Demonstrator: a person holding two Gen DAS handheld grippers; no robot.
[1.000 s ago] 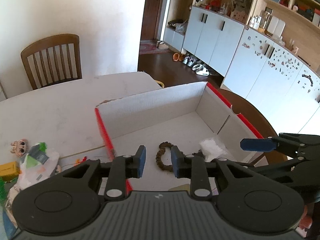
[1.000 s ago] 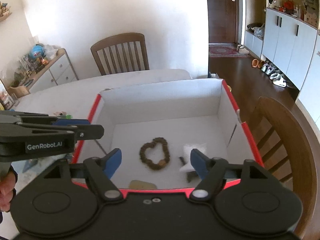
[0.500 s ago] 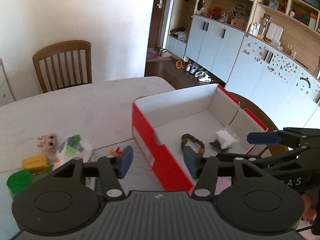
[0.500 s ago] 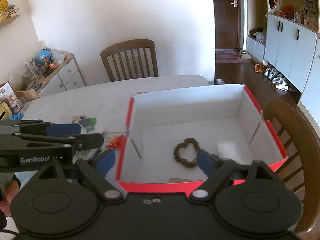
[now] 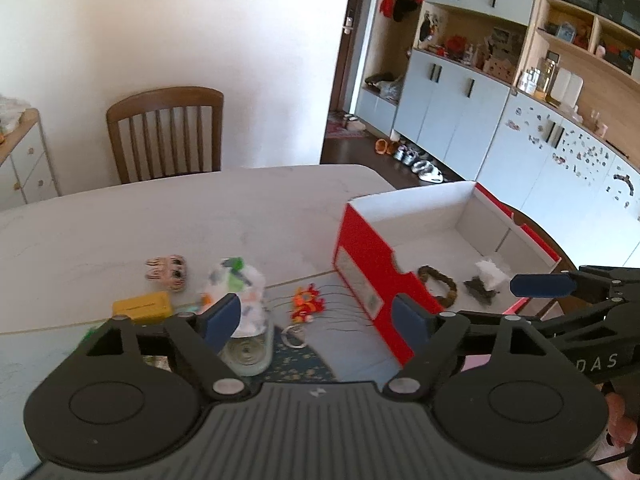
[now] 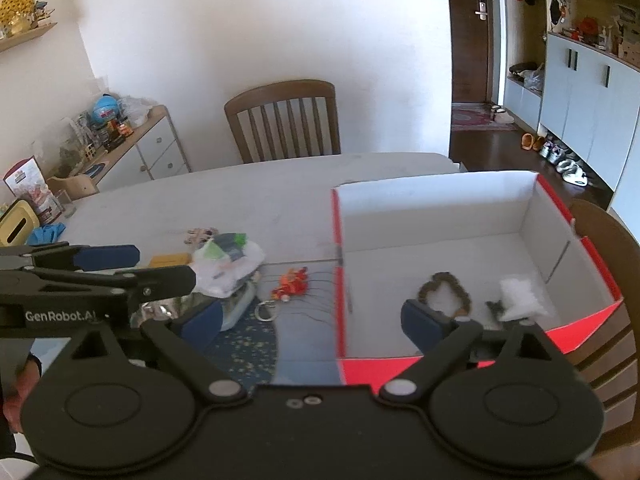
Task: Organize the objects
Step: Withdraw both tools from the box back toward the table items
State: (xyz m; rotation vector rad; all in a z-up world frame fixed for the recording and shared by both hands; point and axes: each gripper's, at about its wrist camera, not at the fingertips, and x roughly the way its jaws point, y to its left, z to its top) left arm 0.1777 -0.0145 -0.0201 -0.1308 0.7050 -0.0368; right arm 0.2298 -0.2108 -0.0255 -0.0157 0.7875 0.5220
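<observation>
Beside the red cardboard box (image 5: 372, 280), both empty grippers (image 5: 316, 320) (image 6: 312, 320) are opening; the orange tasselled charm (image 5: 306, 300) is best pinched squarely.

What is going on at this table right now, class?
A person is tidying small items into a red cardboard box with a white inside. A brown bead bracelet and a white packet already lie in it. Both the left hand-held gripper and the right hand-held gripper are opening, holding nothing.
</observation>
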